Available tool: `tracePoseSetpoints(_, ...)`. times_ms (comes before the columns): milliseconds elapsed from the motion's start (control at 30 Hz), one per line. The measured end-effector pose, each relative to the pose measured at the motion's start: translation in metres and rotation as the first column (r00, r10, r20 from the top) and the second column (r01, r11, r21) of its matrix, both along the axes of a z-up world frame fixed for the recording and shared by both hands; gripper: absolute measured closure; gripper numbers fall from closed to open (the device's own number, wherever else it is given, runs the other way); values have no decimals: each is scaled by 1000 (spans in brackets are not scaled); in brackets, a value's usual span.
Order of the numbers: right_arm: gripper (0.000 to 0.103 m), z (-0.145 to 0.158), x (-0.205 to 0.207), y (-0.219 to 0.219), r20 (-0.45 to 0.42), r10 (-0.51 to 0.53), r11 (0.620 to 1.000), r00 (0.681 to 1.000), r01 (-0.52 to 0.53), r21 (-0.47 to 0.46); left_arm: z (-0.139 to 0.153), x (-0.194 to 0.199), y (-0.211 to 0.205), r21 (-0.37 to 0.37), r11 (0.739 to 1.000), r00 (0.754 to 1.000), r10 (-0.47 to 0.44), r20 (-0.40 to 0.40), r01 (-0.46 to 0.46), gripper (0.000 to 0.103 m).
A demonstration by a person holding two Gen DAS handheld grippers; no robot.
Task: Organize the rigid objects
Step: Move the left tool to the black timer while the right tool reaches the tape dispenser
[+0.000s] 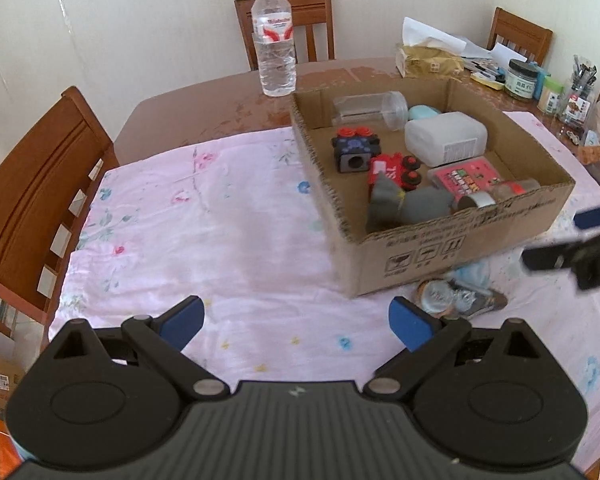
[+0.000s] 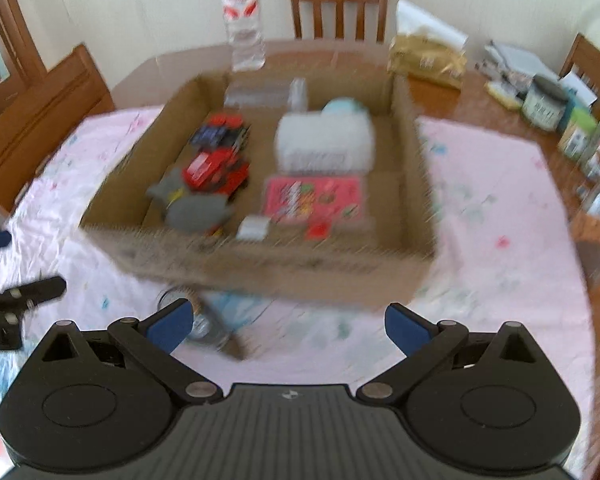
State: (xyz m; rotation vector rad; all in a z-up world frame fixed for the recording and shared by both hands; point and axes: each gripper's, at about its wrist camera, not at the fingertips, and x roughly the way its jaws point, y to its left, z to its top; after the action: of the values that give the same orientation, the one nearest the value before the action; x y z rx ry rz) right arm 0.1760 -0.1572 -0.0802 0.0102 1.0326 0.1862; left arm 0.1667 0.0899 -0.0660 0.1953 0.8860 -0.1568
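Observation:
A cardboard box (image 1: 452, 244) stands on the pink floral cloth (image 1: 204, 216) and holds several items: a red toy truck (image 1: 394, 170), a black and red block toy (image 1: 356, 148), a white plastic jug (image 1: 446, 136), a pink case (image 1: 466, 178), a grey soft item (image 1: 408, 204) and a clear cup (image 1: 370, 110). A small shoe-like object (image 1: 456, 298) lies on the cloth in front of the box. My left gripper (image 1: 296, 320) is open and empty over the cloth. My right gripper (image 2: 288, 326) is open and empty in front of the box (image 2: 284, 264); that view is blurred.
A water bottle (image 1: 274, 40) stands behind the box. A tissue pack (image 1: 428, 60), jars (image 1: 522, 78) and clutter sit at the table's back right. Wooden chairs (image 1: 32, 204) surround the table.

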Motion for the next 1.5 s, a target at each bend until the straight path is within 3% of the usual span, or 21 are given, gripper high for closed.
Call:
tracePoseSetpoints(200, 0, -26, -3, 42, -31, 19, 999, 999, -20, -36, -4, -3, 26, -5, 1000, 1000, 1, -2, -2, 4)
tracePoseSetpoints(533, 0, -56, 7, 78, 4, -117, 991, 993, 117, -65, -10, -4, 48, -26, 1000, 1000, 1, -19, -1, 4)
tracePoseSetpoints(667, 0, -61, 5, 86, 34, -123, 986, 992, 126, -107, -13, -4, 50, -35, 999, 1000, -3, -28, 2, 4)
tracePoseSetpoints(1000, 0, -62, -7, 53, 20, -143, 983, 990, 144, -113, -19, -4, 35, -54, 996, 997, -67, -46, 64, 4)
tracePoseSetpoints(1367, 0, -64, -9, 6, -21, -21, 993, 1000, 19, -113, -35, -15, -9, -96, 984, 977, -161, -137, 149, 4)
tracePoseSetpoints(1500, 0, -65, -9, -1, -18, 33, 993, 999, -35, -111, -48, -23, -25, -72, 979, 964, -199, -178, 189, 4)
